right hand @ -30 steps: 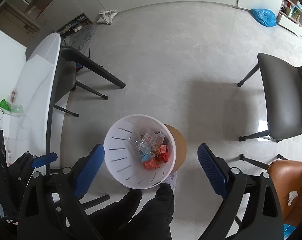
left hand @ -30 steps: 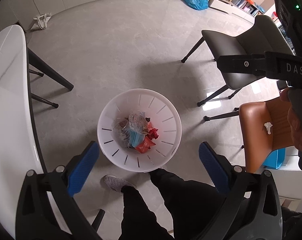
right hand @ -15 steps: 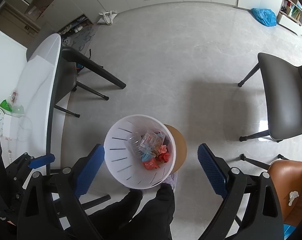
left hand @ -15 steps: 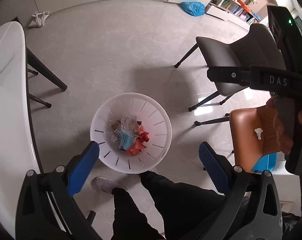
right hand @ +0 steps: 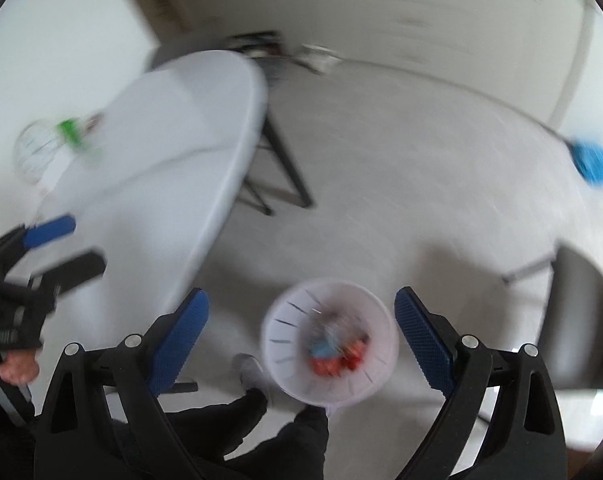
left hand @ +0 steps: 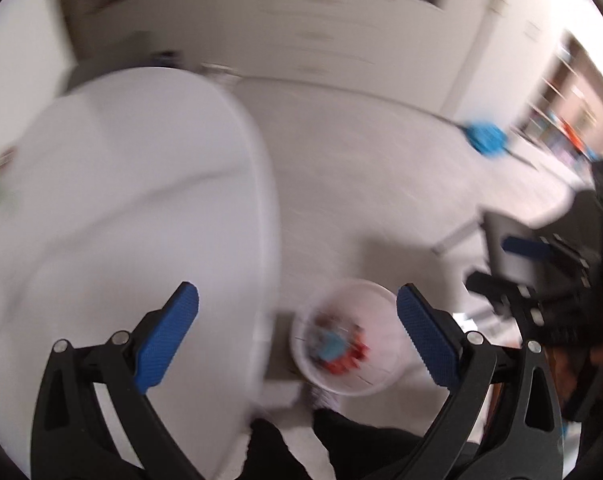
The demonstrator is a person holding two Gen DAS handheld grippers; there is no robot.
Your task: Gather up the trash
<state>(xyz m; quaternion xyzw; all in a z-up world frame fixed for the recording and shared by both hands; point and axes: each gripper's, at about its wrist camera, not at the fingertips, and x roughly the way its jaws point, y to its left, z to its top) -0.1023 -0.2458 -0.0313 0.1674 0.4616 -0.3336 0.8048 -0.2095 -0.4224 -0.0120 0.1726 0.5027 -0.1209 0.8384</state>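
Both views are blurred by motion. A white slotted trash bin [left hand: 349, 344] stands on the floor with red and blue wrappers [left hand: 337, 350] inside; it also shows in the right wrist view [right hand: 329, 344]. My left gripper [left hand: 297, 340] is open and empty, high above the table edge and the bin. My right gripper [right hand: 301, 340] is open and empty, high above the bin. A green piece of trash [right hand: 71, 132] lies on the white table [right hand: 173, 152] by a clear round object [right hand: 33, 152].
The white table [left hand: 121, 208] fills the left of the left wrist view. A dark chair [right hand: 581, 312] stands at the right. A blue bag [right hand: 589, 162] lies on the far floor. The person's legs [right hand: 261, 432] stand by the bin.
Both grippers have tilted up and swung left, bringing the table and far wall into view. The bin has slid lower in both views. Both grippers stay open.
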